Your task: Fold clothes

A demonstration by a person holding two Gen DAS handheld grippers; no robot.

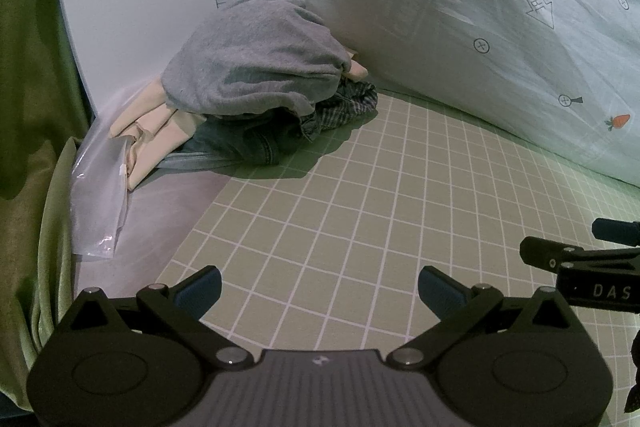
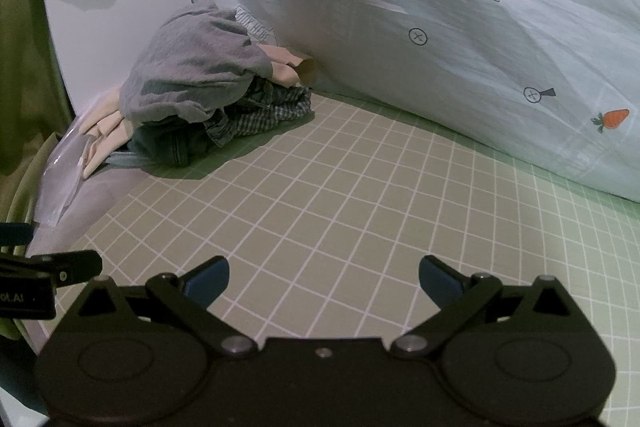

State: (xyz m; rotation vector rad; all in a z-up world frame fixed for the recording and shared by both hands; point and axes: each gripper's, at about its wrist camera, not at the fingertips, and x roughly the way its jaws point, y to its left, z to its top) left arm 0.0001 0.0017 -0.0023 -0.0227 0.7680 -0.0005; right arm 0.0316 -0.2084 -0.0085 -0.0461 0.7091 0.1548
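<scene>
Risk: both grippers, left [image 1: 320,291] & right [image 2: 324,281], fingers spread and holding nothing; grabbing the grey top [image 1: 256,63] (it's draped over the pile) could drag jeans [image 1: 240,143] w/ it.

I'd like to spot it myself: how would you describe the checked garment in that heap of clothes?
Start at the big pale quilt printed with carrots, and follow its lower edge left to the clothes pile on the grid-lined sheet. The checked garment sits low on the pile's right, under the grey top; only it carries a small dark plaid pattern.
</scene>
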